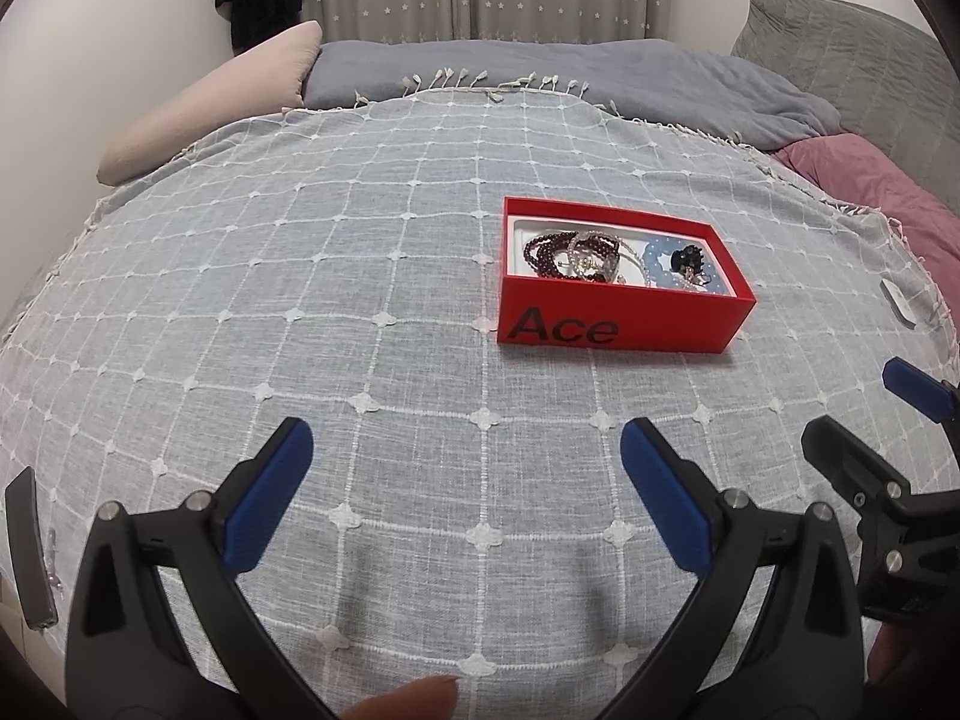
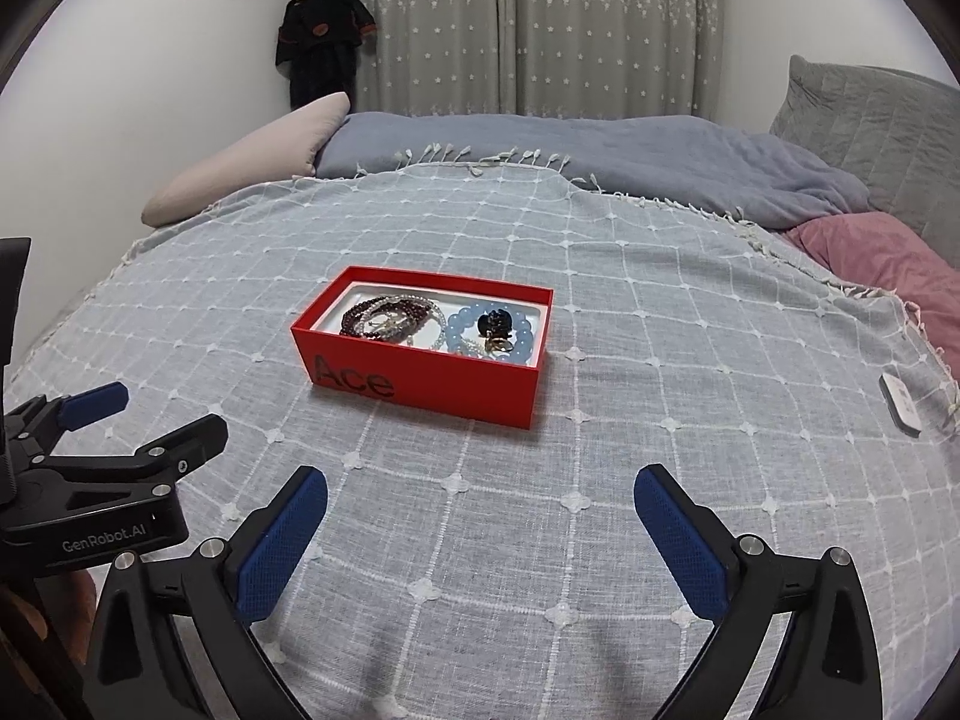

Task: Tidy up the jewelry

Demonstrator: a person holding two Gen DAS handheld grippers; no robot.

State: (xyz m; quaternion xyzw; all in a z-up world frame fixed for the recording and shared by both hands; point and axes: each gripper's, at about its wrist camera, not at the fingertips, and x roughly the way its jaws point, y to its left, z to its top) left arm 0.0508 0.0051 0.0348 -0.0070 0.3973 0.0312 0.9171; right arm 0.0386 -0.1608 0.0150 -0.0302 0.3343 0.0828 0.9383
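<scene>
Red box [image 2: 420, 387] is set on the bedspread [image 2: 600, 510], beads [image 2: 384, 315] inside. Left gripper [image 1: 465, 468] and right gripper [image 2: 480, 516] are spread wide; nothing is held.

Red box [image 2: 456, 387], grey white-checked bedspread [image 2: 540, 540], star-dotted curtain [image 2: 540, 30]

red box [image 2: 420, 384]: 1 | blue bead bracelet [image 2: 523, 330]: 1 | pillows [image 2: 252, 162]: 3 | tongs [image 2: 480, 516]: 2
</scene>
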